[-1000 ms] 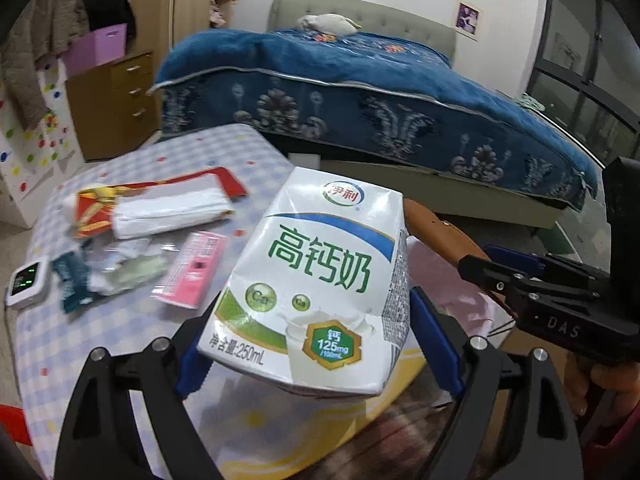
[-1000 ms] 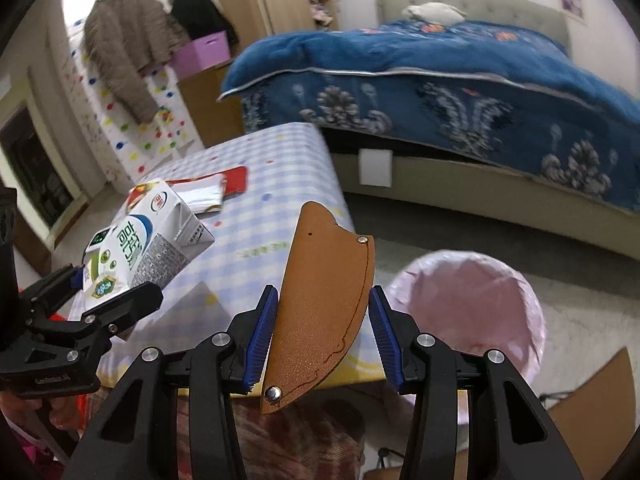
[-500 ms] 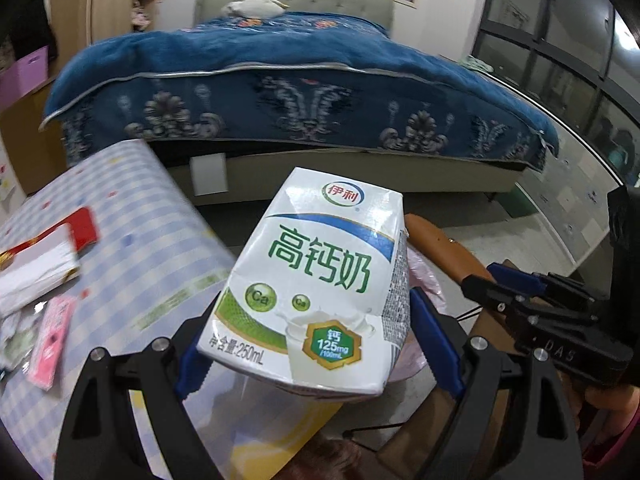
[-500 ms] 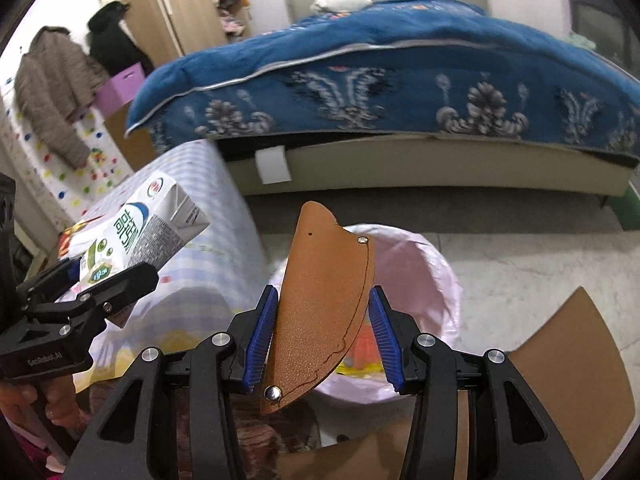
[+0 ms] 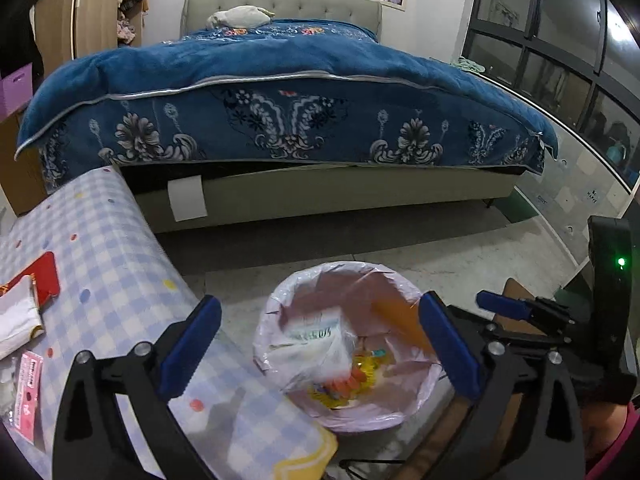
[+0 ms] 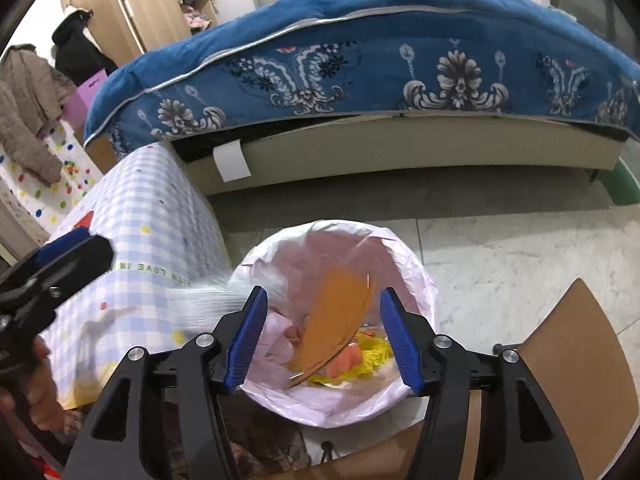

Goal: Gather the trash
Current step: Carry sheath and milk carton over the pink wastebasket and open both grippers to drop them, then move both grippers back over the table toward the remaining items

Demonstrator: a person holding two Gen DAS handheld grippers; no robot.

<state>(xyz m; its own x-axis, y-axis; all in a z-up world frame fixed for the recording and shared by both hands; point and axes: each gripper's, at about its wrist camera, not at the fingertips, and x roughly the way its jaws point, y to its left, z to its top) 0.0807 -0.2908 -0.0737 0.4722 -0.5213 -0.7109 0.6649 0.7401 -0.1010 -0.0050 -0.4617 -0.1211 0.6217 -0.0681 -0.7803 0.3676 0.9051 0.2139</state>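
A bin with a pink liner [image 5: 280, 292] [image 6: 420, 276] stands on the floor below both grippers. My left gripper [image 5: 319, 304] is open, its jaws still opening and touching nothing. Beneath it the white milk carton [image 5: 316, 336] drops, blurred, into the bin; it shows as a white streak [image 6: 216, 296] in the right wrist view. My right gripper [image 6: 324, 294] is open too, its jaws widening. The brown leather sheath [image 6: 336, 316] falls free between them, clear of both pads, and appears as an orange blur [image 5: 396, 308] in the left wrist view. Yellow and orange scraps lie in the bin's bottom.
The table with a blue checked cloth [image 5: 100, 248] [image 6: 160, 208] stands left of the bin, holding a red packet [image 5: 40, 276], a white folded bundle [image 5: 16, 320] and a pink packet [image 5: 28, 376]. A bed with a blue quilt [image 5: 280, 80] fills the back. A brown board [image 6: 580, 340] sits right of the bin.
Both grippers swung right from over the table to above the bin and opened. The milk carton and the brown sheath have left the jaws and are falling into the bin.
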